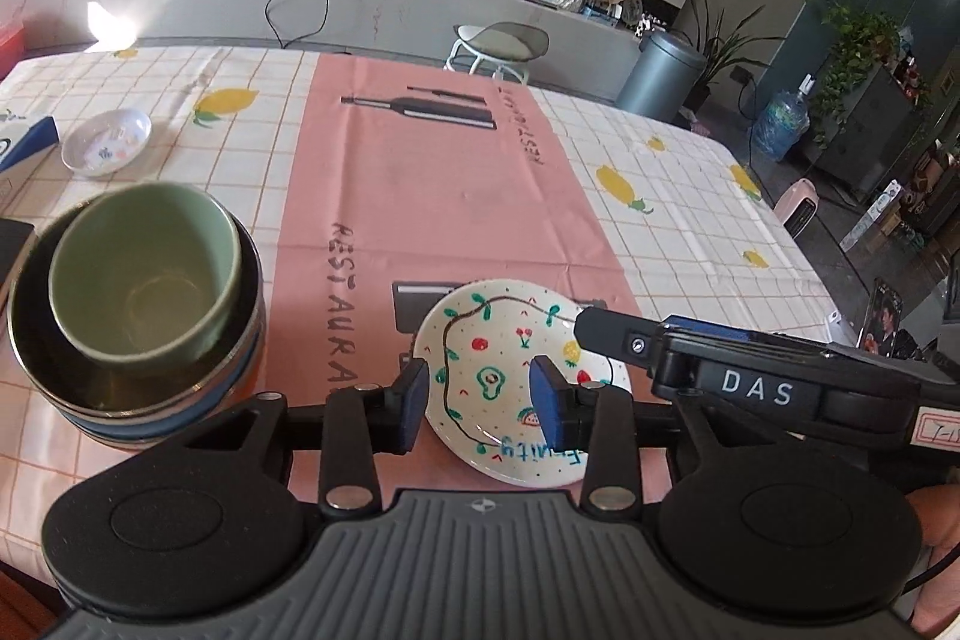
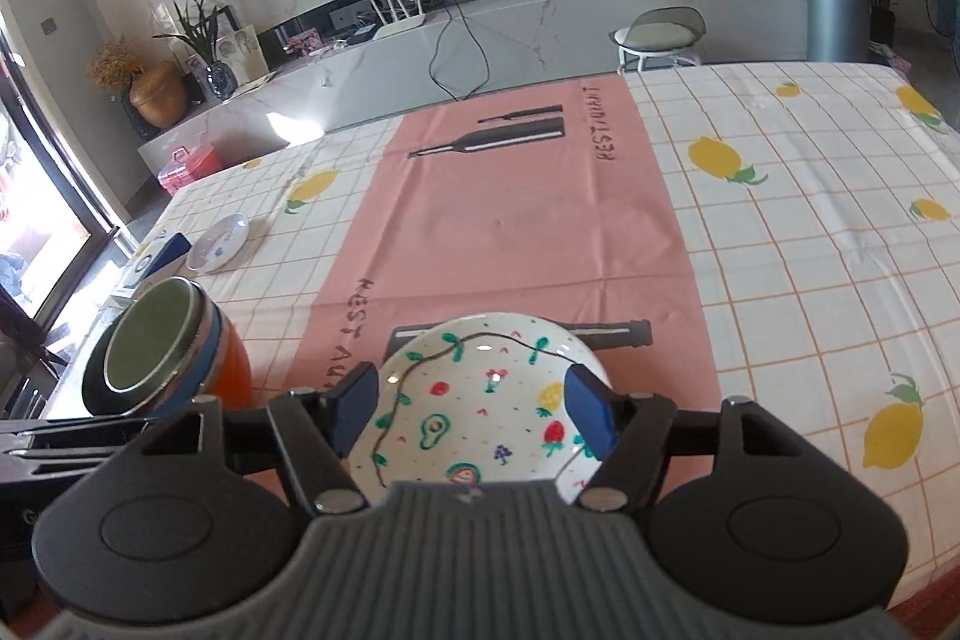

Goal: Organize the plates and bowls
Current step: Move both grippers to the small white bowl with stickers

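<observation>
Both grippers hang above the table with their blue pads apart and nothing between them. Seen from its own camera, the left gripper [image 1: 480,403] stands partly open over the painted fruit plate [image 1: 510,340], its pads clear of the rim on either side; I cannot tell how high above the plate it hangs. On the right of that view the black body of the other tool, lettered DAS, reaches in across the plate's far right edge. From the right wrist camera, the right gripper [image 2: 474,409] stands wider, its two pads framing the same fruit plate [image 2: 480,400] without pressing on it. This plate lies flat on the pink runner [image 2: 510,220] that crosses the lemon-print checked tablecloth [image 2: 780,250], at the near end of the printed word RESTAURANT. Left of the plate, just off the runner's edge, is a stack of bowls [image 1: 138,328]: a pale green bowl [image 1: 144,274] sits tilted inside a dark metal-rimmed bowl, with blue and orange bands showing beneath. Further back on the left side of the table lies a small white dish [image 1: 107,142] with a floral print, next to a blue and white box [image 1: 24,142]. A grey stool [image 1: 501,40] stands beyond the table's far edge.
</observation>
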Demonstrator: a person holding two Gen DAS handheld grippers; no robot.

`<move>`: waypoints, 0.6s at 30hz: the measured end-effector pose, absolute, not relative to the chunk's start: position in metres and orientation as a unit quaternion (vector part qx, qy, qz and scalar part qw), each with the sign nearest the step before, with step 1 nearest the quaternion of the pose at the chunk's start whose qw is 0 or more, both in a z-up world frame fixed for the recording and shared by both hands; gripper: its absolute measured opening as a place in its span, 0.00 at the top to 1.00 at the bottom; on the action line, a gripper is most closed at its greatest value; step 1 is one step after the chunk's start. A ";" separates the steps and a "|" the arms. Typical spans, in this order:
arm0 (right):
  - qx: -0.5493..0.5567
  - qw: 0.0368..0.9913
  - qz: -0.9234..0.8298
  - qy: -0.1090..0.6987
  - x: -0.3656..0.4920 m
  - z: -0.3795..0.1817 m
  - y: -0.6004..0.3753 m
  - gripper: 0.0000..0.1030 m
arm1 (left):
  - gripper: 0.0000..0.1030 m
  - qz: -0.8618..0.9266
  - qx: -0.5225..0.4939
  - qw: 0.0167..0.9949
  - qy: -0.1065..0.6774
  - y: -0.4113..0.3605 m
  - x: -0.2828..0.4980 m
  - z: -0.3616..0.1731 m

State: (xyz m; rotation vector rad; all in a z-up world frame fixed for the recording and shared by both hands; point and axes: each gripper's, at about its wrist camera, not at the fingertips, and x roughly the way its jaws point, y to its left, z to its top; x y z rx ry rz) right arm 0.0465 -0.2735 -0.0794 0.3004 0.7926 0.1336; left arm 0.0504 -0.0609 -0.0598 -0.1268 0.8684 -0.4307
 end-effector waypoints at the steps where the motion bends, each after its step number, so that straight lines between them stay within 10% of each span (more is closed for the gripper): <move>1: 0.144 0.910 0.069 0.383 0.048 -0.076 -0.271 0.31 | 0.55 -0.204 -0.060 0.886 0.412 -0.057 0.051 -0.053; 18: 0.138 0.895 0.146 0.398 0.111 -0.035 -0.188 0.13 | 0.36 -0.108 -0.070 0.917 0.377 0.045 0.102 -0.008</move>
